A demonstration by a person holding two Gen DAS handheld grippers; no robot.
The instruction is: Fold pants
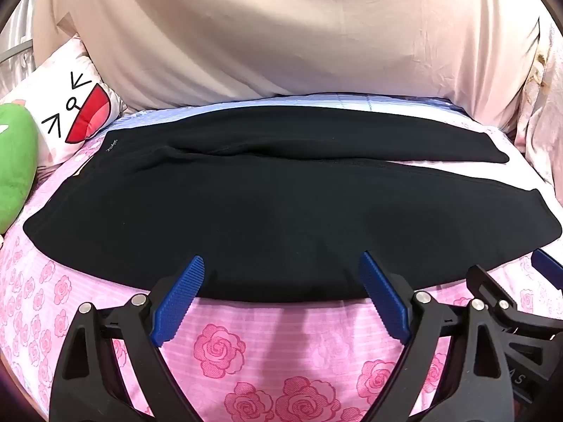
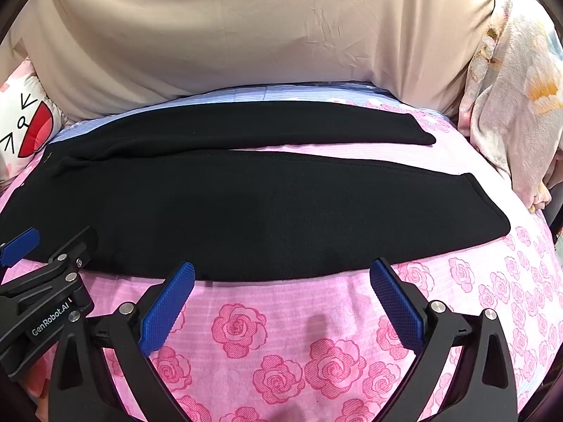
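Note:
Black pants [image 1: 228, 211] lie flat across a pink rose-print bed sheet [image 1: 267, 344], waist at the left, both legs running right with a gap between them. They also show in the right wrist view [image 2: 264, 218]. My left gripper [image 1: 281, 262] is open, its blue pads at the near hem edge of the pants, over the near leg. My right gripper [image 2: 281, 269] is open, its tips just at the near edge of the same leg, further right. Each gripper shows in the other's view: the right one [image 1: 506, 302], the left one [image 2: 45, 274].
A beige cover [image 1: 281, 35] rises behind the pants. A white cartoon-face pillow [image 1: 77, 105] and a green plush [image 1: 14, 168] sit at the left. A floral blanket [image 2: 513, 98] is bunched at the right.

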